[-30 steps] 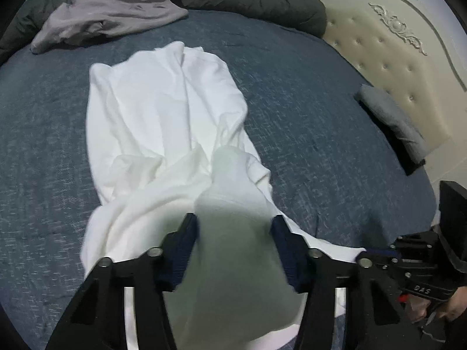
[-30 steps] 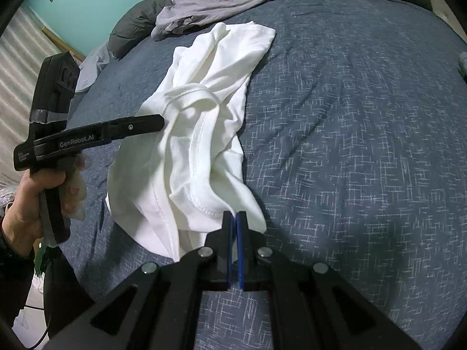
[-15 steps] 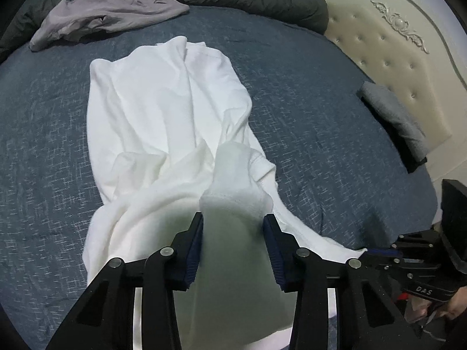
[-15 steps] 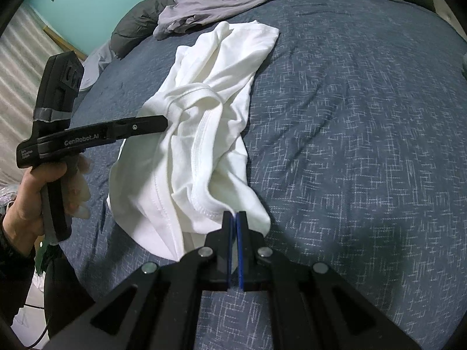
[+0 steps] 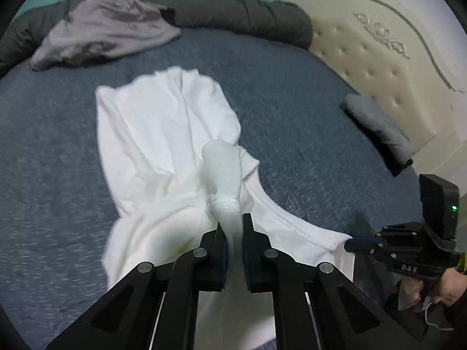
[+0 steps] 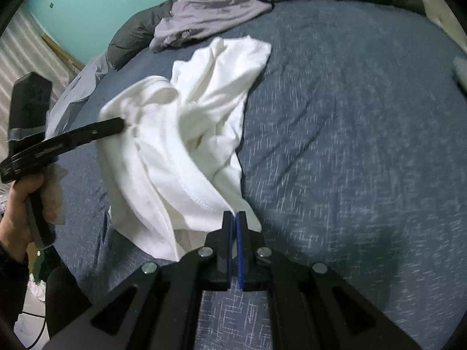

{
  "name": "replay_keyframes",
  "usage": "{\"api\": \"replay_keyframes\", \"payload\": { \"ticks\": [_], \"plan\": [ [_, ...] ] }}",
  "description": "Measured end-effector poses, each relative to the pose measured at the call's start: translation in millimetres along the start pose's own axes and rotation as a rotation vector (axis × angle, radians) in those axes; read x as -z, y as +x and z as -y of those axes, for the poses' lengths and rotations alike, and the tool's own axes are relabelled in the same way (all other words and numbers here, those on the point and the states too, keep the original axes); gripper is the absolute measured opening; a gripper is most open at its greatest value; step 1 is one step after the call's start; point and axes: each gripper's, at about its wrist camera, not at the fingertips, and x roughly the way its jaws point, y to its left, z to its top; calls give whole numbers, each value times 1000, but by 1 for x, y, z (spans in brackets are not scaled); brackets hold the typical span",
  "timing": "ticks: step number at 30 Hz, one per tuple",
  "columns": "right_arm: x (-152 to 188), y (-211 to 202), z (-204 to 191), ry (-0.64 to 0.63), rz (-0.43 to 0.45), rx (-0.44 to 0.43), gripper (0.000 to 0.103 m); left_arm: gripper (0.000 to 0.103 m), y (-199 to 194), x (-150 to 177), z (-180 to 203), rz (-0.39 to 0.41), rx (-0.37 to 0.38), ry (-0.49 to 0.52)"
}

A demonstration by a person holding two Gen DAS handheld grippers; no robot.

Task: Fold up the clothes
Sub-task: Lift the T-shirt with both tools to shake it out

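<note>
The left gripper (image 5: 232, 227) has just closed its jaws on a bunched sleeve of the white shirt (image 5: 163, 134) (crumpled on the blue bed (image 5: 292, 102)). The right gripper (image 6: 234, 218) pinches its hem at six o'clock.

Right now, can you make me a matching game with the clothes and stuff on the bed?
Things:
1. white shirt
2. purple-grey garment
3. folded grey cloth
4. dark grey duvet

Places:
A. lying by the cream headboard
B. rolled up along the far edge of the bed
C. pinched by both grippers
D. crumpled at the far side, partly on the duvet

Pairs: 1-C, 2-D, 3-A, 4-B
</note>
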Motion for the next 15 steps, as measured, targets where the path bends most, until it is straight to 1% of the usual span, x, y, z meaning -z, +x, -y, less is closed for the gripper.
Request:
{"api": "replay_keyframes", "payload": {
  "ticks": [3, 5, 10, 15],
  "plan": [
    [-11, -21, -12, -21, 45, -1, 1, 8, -35, -1, 2, 51, -10, 9],
    [-22, -41, -24, -44, 91, -3, 1, 8, -60, -4, 5, 90, -19, 17],
    [-59, -95, -59, -111, 198, -19, 1, 8, -130, -20, 18, 198, -59, 52],
    [-105, -175, -102, -175, 332, -30, 1, 8, -212, -49, 39, 317, -90, 91]
  ]
}}
